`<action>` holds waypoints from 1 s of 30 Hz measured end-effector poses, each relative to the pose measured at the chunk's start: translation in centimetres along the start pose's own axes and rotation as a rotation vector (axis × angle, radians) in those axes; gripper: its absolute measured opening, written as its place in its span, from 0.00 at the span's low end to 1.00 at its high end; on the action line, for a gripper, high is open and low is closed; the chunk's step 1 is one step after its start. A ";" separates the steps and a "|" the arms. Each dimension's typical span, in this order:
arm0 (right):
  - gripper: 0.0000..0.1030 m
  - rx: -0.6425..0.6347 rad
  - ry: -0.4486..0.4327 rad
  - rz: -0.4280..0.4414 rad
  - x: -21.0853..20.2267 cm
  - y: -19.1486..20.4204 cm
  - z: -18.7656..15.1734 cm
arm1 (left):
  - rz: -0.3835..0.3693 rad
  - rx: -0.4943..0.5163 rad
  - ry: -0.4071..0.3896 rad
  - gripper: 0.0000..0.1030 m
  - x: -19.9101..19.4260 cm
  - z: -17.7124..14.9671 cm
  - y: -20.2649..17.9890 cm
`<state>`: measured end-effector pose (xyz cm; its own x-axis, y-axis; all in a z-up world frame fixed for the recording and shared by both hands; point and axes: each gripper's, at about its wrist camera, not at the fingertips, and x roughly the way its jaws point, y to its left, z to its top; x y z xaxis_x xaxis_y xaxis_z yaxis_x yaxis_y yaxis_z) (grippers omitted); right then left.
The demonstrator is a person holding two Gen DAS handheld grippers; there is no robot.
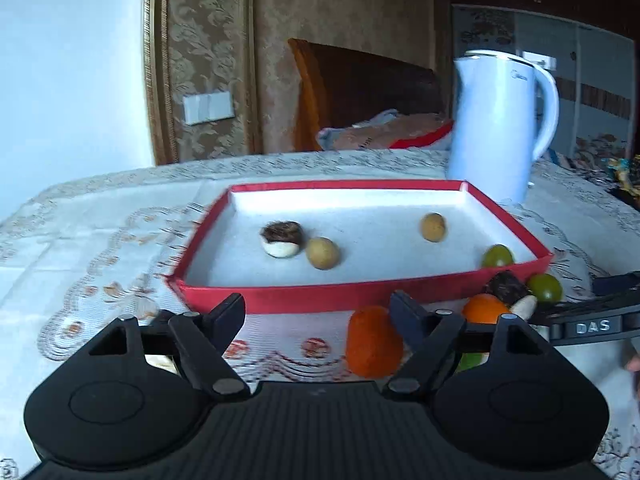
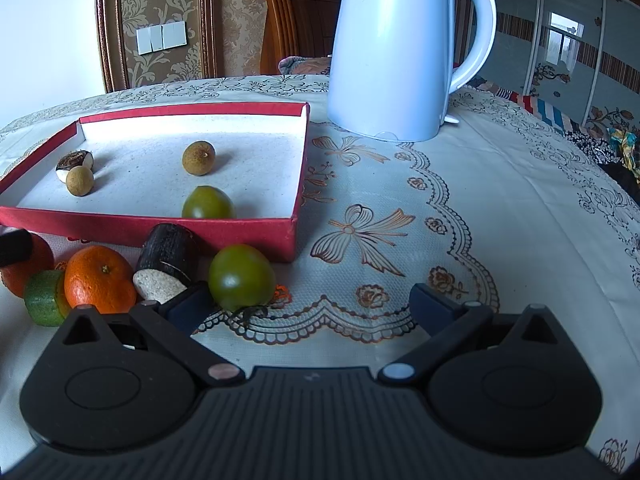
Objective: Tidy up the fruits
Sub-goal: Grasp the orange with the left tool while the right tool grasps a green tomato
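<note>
Both grippers' jaws are spread and empty; the left gripper (image 1: 318, 312) should be centred over the orange piece (image 1: 374, 342) before the red box (image 1: 360, 294) is approached.

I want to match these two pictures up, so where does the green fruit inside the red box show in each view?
Left wrist view: green fruit at right of centre, in the red box's near right corner.
Right wrist view: green fruit left of centre, against the red box's near wall.
Shared landmark: the white kettle behind the box.
</note>
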<state>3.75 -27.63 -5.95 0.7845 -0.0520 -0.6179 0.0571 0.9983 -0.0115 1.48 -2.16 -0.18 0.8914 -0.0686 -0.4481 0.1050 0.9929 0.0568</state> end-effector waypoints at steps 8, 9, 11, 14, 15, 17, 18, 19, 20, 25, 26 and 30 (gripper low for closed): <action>1.00 -0.001 0.000 -0.001 0.0 0.0 0.0 | -0.057 -0.159 0.024 0.77 -0.4 0.5 3.6; 1.00 0.000 0.000 0.000 0.0 0.0 0.0 | -0.064 -0.160 0.035 0.77 -0.1 0.5 3.6; 1.00 0.000 0.000 0.000 0.0 0.0 0.0 | -0.016 -0.139 0.052 0.77 0.4 0.4 3.1; 1.00 0.000 0.000 0.000 0.0 0.0 0.0 | -0.039 -0.137 0.086 0.77 0.9 0.1 2.9; 1.00 0.000 0.000 0.000 0.0 0.0 0.0 | -0.058 -0.138 0.093 0.77 1.0 0.0 2.9; 1.00 0.001 0.000 0.000 0.0 0.0 0.0 | -0.053 -0.109 0.092 0.77 1.0 -0.1 2.4; 1.00 0.000 0.000 0.000 0.0 0.0 0.0 | -0.042 -0.095 0.085 0.77 1.0 -0.2 2.1; 1.00 0.000 0.000 0.000 0.0 0.0 0.0 | -0.035 -0.079 0.079 0.77 0.9 -0.2 1.8; 1.00 0.000 0.000 0.000 0.0 0.0 0.0 | -0.035 -0.067 0.076 0.77 0.9 -0.2 1.5; 1.00 0.000 0.000 0.000 0.0 0.0 0.0 | -0.051 -0.027 0.023 0.77 0.1 -0.3 0.8; 1.00 0.000 0.000 0.000 0.0 0.0 0.0 | -0.063 -0.014 0.021 0.77 0.1 -0.3 0.6; 1.00 0.001 0.000 0.000 0.0 0.0 0.0 | -0.081 0.028 0.018 0.77 0.1 -0.4 -0.3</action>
<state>3.75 -27.67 -5.96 0.7846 -0.0516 -0.6179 0.0572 0.9983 -0.0107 1.40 -2.40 -0.57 0.8716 -0.1462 -0.4680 0.1884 0.9811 0.0442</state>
